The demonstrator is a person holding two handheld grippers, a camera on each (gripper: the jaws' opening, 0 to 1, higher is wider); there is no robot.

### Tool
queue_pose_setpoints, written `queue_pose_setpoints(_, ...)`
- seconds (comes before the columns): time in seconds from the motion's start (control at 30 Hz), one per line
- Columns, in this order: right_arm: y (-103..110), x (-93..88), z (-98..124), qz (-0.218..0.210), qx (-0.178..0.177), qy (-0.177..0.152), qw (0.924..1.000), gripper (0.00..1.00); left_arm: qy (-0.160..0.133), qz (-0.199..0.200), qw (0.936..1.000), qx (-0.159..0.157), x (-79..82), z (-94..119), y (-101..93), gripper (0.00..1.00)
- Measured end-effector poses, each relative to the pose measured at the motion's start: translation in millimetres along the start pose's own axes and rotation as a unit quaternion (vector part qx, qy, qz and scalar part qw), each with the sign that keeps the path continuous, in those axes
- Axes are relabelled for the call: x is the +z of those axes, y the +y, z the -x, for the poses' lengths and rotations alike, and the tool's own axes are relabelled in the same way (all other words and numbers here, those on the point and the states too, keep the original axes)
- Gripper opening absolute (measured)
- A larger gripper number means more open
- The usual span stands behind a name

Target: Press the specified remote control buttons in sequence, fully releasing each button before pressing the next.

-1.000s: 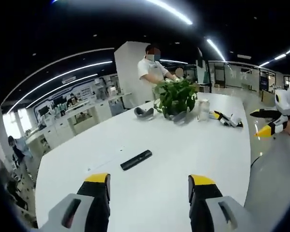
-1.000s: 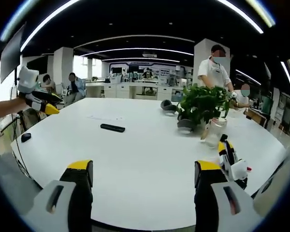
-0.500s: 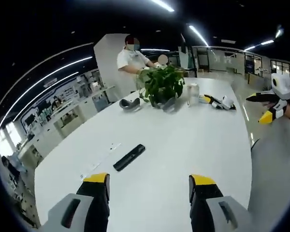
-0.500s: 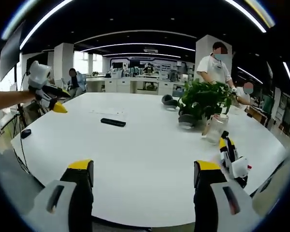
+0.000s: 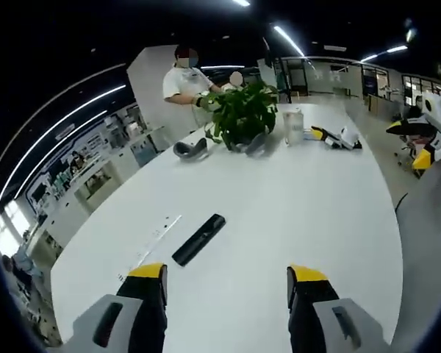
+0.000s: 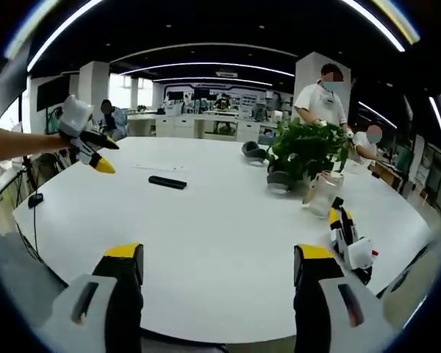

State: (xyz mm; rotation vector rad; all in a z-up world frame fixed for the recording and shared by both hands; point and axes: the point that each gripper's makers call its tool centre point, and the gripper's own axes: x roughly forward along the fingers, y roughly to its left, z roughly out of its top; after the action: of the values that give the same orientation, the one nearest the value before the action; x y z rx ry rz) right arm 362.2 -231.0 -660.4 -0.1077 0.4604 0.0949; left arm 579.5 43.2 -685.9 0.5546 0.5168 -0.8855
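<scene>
Now both grippers hang above the white table (image 5: 316, 213), jaws spread wide and empty. Left gripper (image 5: 226, 283) frames the black remote (image 5: 198, 239) at lower centre-left, flat on the table. From the right gripper (image 6: 213, 276), the remote sits upper left, potted plant (image 6: 305, 151) upper right.

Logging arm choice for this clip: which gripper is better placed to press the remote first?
Probably left. The left gripper hangs open over the table edge near the black remote control; the right gripper sits farther back.
</scene>
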Motion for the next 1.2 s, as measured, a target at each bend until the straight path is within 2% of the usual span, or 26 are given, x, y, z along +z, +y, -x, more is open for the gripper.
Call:
queue_pose_setpoints(0.13, 2, -1.5, -1, 0.006, 0.003, 0.005, 1.0, 0.86, 0.006, -0.002, 0.9999, -0.008, -7.0, -11, 8.9, 0.65)
queue_pose_setpoints(0.3, 1, -4.7, -2, 0.013, -0.002, 0.017, 0.9998, 0.84, 0.001, 0.006, 0.9998, -0.017, -10.7, -26, 21.9, 0.6)
queue_pose_setpoints(0.47, 1, -8.0, -3, 0.014, -0.006, 0.028, 0.9995, 0.84, 0.005, 0.004, 0.9997, -0.025, -14.2, -40, 34.1, 0.6)
queue_pose_setpoints(0.7, -1, -13.0, -4, 0.021, -0.015, 0.044, 0.9987, 0.85, 0.015, 0.001, 0.9982, -0.058, -22.5, -63, 48.8, 0.6)
queue_pose_setpoints(0.87, 0, -14.4, -5, 0.02, -0.01, 0.045, 0.9988, 0.86, 0.024, -0.007, 0.9974, -0.068, -28.4, -78, 59.1, 0.6)
queue_pose_setpoints(0.97, 0, -18.7, -6, 0.026, -0.012, 0.056, 0.998, 0.86, 0.028, -0.016, 0.9972, -0.068, -30.9, -86, 64.2, 0.61)
queue_pose_setpoints(1.2, -1, -23.0, -7, 0.028, -0.016, 0.068, 0.9972, 0.84, 0.01, 0.006, 0.9958, -0.091, -28.6, -105, 73.5, 0.64)
